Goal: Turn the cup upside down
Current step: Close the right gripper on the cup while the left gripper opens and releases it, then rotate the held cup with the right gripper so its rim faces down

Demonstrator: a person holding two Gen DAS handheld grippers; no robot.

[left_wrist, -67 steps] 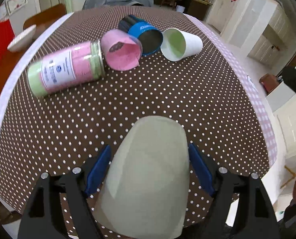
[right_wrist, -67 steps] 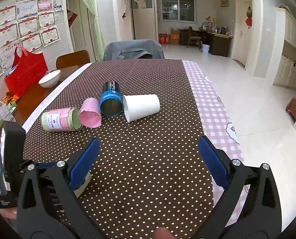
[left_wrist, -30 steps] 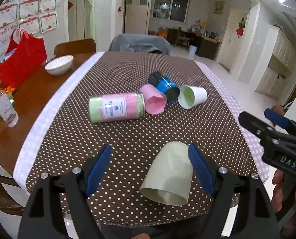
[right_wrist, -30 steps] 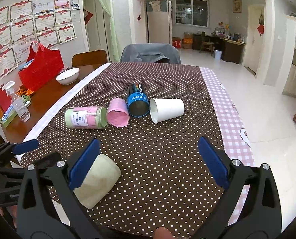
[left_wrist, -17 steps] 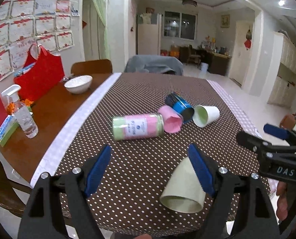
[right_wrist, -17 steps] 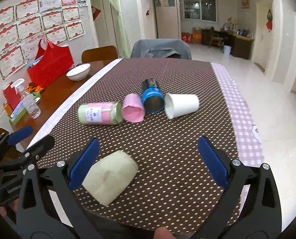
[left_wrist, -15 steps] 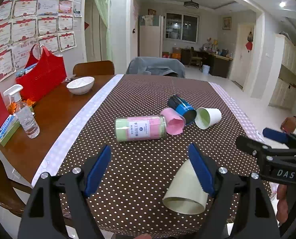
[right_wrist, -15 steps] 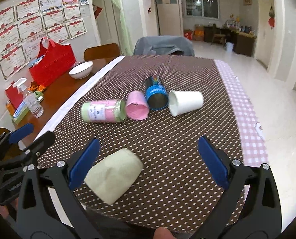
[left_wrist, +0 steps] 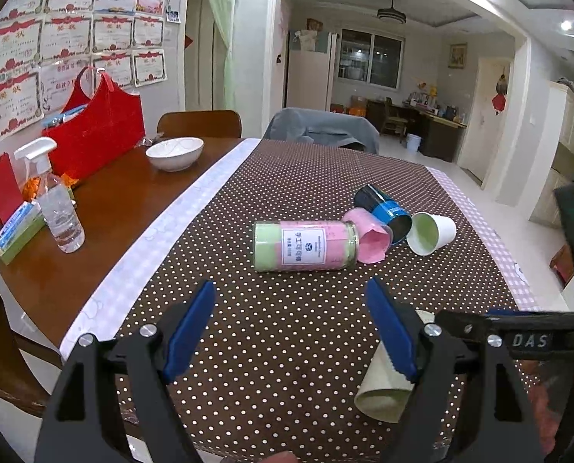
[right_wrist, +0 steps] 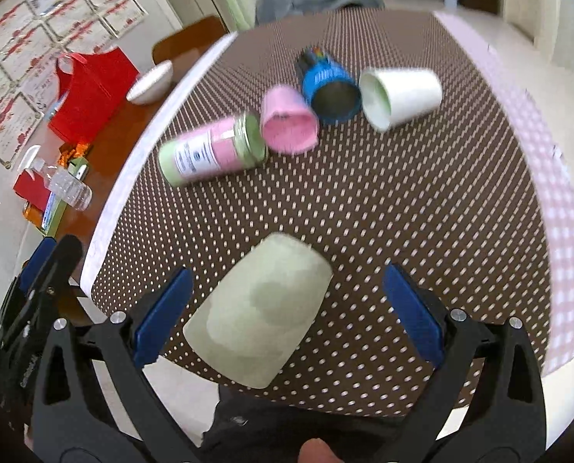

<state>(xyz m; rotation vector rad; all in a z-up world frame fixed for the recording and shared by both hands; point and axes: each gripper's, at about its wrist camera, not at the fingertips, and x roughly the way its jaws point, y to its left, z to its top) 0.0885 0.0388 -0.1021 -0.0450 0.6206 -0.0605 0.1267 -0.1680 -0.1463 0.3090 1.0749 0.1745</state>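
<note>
Reading "DAS", right gripper (left_wrist: 526,341)

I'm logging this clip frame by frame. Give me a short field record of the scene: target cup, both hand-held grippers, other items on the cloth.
target: pale green paper cup, lying on its side near the table's front edge
right hand-held gripper: open, straddling the cup, not gripping
left hand-held gripper: open, empty, cup off to its right
surface: brown polka-dot tablecloth
others, all on their sides: pink-and-green labelled jar, pink cup, blue can, white paper cup

Black tongs (left_wrist: 290,324), blue pads (left_wrist: 189,328), silver screws, white "DAS" lettering
</note>
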